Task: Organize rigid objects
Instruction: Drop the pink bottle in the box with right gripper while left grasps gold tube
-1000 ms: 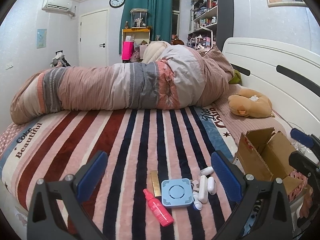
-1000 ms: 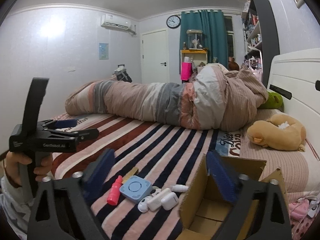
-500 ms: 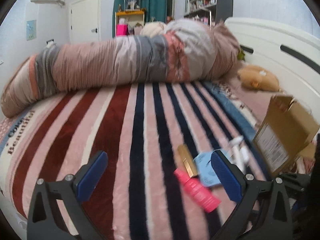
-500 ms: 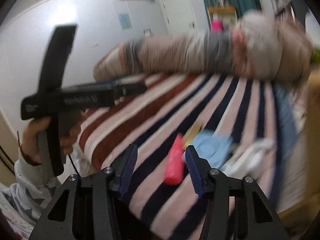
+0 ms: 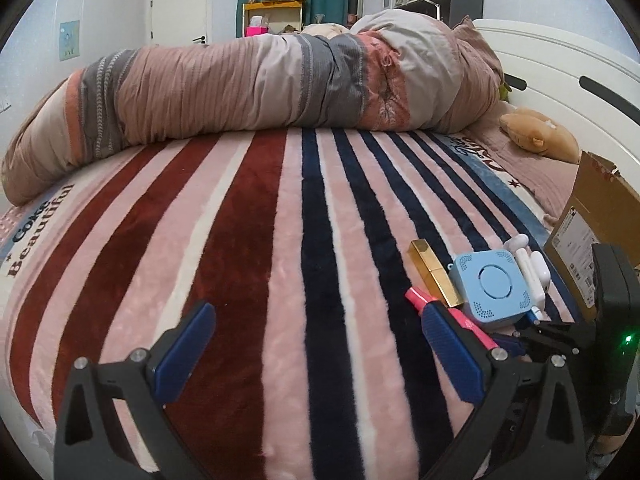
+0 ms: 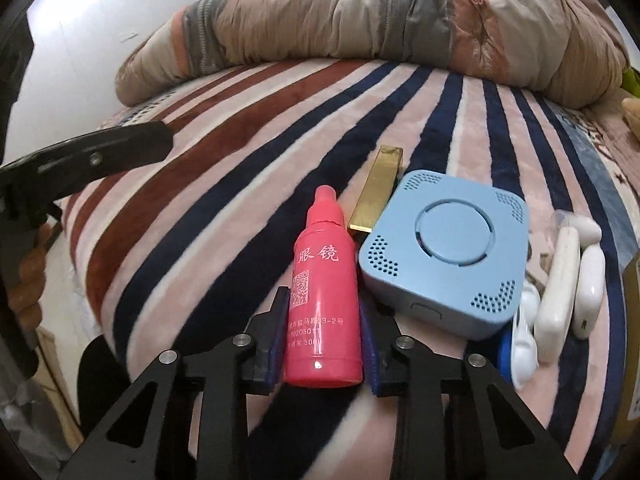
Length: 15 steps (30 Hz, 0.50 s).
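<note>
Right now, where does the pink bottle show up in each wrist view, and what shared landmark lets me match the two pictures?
Left wrist: the pink bottle lies at lower right, only its cap end showing beyond the left gripper's right finger.
Right wrist: it fills the lower centre, standing between the right gripper's two blue pads.
Shared landmark: the blue square box, just right of the bottle in both views.

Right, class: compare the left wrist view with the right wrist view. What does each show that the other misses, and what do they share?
Left wrist only: the cardboard box, the plush toy, and the open left gripper over bare blanket. Right wrist only: the right gripper with a finger on each side of the pink bottle, and the bottle's printed label. Both: the gold bar, blue square device, white items.
</note>
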### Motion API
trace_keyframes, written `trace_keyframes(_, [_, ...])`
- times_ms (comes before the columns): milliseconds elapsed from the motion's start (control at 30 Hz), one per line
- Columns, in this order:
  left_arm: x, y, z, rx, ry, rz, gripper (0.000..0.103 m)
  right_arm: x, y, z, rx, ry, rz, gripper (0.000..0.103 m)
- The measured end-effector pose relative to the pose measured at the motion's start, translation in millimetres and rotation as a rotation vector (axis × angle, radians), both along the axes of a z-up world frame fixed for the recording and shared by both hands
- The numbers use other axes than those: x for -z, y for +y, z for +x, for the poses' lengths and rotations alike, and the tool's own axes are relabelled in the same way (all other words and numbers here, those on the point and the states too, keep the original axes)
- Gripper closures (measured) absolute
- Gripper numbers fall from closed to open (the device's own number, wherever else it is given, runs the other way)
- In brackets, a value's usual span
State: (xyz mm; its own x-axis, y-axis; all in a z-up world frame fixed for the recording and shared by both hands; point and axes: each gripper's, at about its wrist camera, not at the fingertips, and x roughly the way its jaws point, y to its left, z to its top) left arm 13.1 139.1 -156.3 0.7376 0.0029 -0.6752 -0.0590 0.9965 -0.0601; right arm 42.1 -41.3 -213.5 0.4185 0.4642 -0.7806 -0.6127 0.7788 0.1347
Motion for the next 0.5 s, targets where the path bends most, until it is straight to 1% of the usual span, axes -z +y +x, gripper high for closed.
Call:
trace_keyframes(67, [-0.5,3.0,1.2,0.005,0.012,-0.028,0.001,-5.8,0.2,-3.6,-0.012,-0.009,0.003,0.076])
trace_keyframes(133, [0.4,5.4,2.2,0.01,0.015,-0.059,0.001,-20.9,-11.6,-9.7,-0.019,-0.009,0.068,0.076])
trace_keyframes(167, [1.9,4.7,4.8,0.016,0.023,-0.071,0.001,-35.7,-22.7,-10.6,-0.007,-0.02,0.107,0.076])
trace_keyframes(200, [3.3,2.4,7.4,0.023,0.03,-0.078,0.001,-51.9,-35.2,-10.4,0.007,-0.035,0.151,0.076])
trace_keyframes(233, [6.4,-2.3,12.6,0.038,0.04,-0.086,0.001,-80.1,-58.1,-12.3,0.033,-0.068,0.217,0.076])
trace_keyframes(267, [9.7,-7.6,18.7,0.051,0.049,-0.09,0.001,-102.8,-76.6,-14.6,0.057,-0.109,0.254,0.076])
trace_keyframes(333, [17.8,-21.1,32.9,0.066,0.069,-0.092,0.001,-151.2,-119.6,-21.9,0.128,-0.235,0.281,0.076])
trace_keyframes(367, [23.8,-28.6,42.3,0.069,0.083,-0.1,0.006,-168.8,-138.6,-24.7,0.172,-0.291,0.275,0.076])
trace_keyframes(400, [30.8,-36.3,53.7,0.078,0.101,-0.12,0.017,-181.9,-156.1,-25.4,0.218,-0.335,0.265,0.076])
trace_keyframes(433, [35.6,-41.5,61.0,0.083,0.114,-0.136,0.023,-195.0,-178.4,-26.9,0.282,-0.376,0.245,0.076])
trace_keyframes(467, [42.8,-47.7,72.4,0.083,0.136,-0.153,0.035,-202.8,-200.2,-26.3,0.356,-0.399,0.207,0.076])
trace_keyframes(500, [50.8,-53.8,84.3,0.077,0.157,-0.155,0.041,-204.8,-214.8,-24.8,0.41,-0.406,0.174,0.076])
